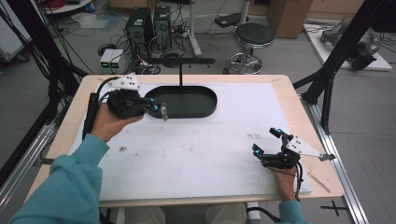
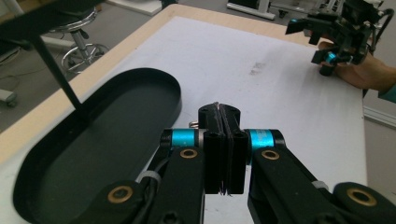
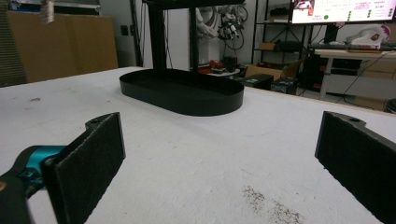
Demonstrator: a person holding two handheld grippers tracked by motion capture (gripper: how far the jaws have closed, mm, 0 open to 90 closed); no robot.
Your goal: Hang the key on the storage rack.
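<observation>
High view shows the left gripper [image 1: 156, 108] clamped on a small metal piece [image 1: 164, 112] at the near-left rim of the black oval tray [image 1: 205, 109], likely awaiting release inside, while the right gripper [image 1: 267, 142], jaws wide, rests well apart.

Left gripper [image 1: 156, 108] clamped, right gripper [image 1: 267, 142] agape
</observation>
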